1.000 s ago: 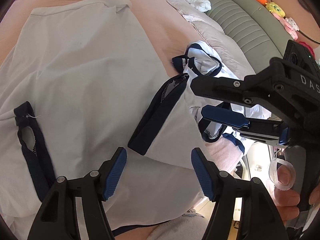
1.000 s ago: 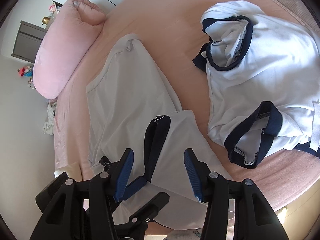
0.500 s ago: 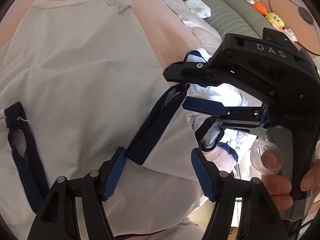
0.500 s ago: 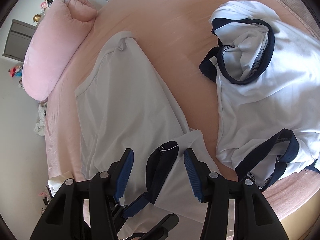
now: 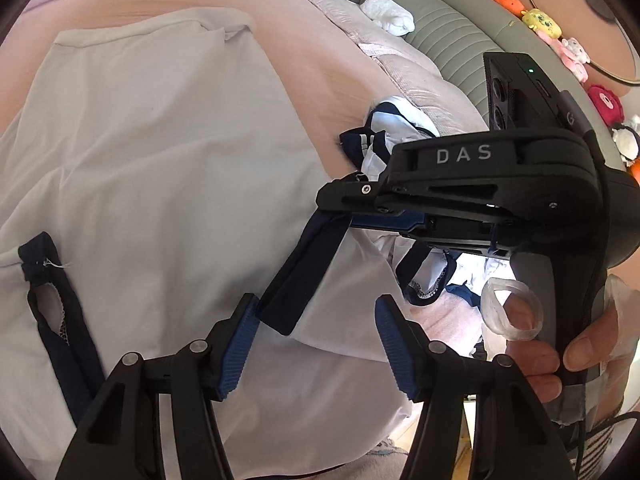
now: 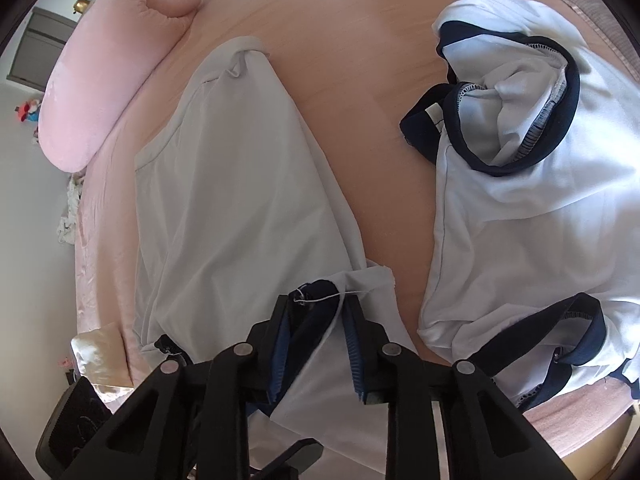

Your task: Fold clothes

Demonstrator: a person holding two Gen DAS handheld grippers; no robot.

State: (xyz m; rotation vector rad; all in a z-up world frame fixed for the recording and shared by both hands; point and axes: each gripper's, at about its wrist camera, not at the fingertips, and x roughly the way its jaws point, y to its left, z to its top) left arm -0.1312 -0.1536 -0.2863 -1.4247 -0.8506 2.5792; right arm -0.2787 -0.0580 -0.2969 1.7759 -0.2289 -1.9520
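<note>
Pink bedding (image 6: 352, 40) fills both views; a pink pillow (image 6: 116, 64) lies at the upper left of the right wrist view. No container appears in either view, so I have no contents to report.

Task item: the grey T-shirt (image 5: 160, 152) lies spread flat across the centre of the left wrist view. Its navy sleeve cuff (image 5: 304, 272) sits at centre frame. A second white shirt with navy trim (image 6: 520, 200) lies crumpled at the right of the right wrist view, apart from the first.

Step in hand, as I judge it: gripping the sleeve for the first inward fold.

Right gripper (image 6: 316, 344): jaws closing, with the cuff and sleeve fabric between the pads; the pads appear to bear on the cloth.

Left gripper (image 5: 316, 348): jaws closing but well apart. The lower end of the cuff lies against the left-hand pad; nothing is clamped.

Next move, as I judge it: the left gripper needs to secure the sleeve hem. Both then need to lift together and carry the sleeve over the body without dragging the flat panel.
</note>
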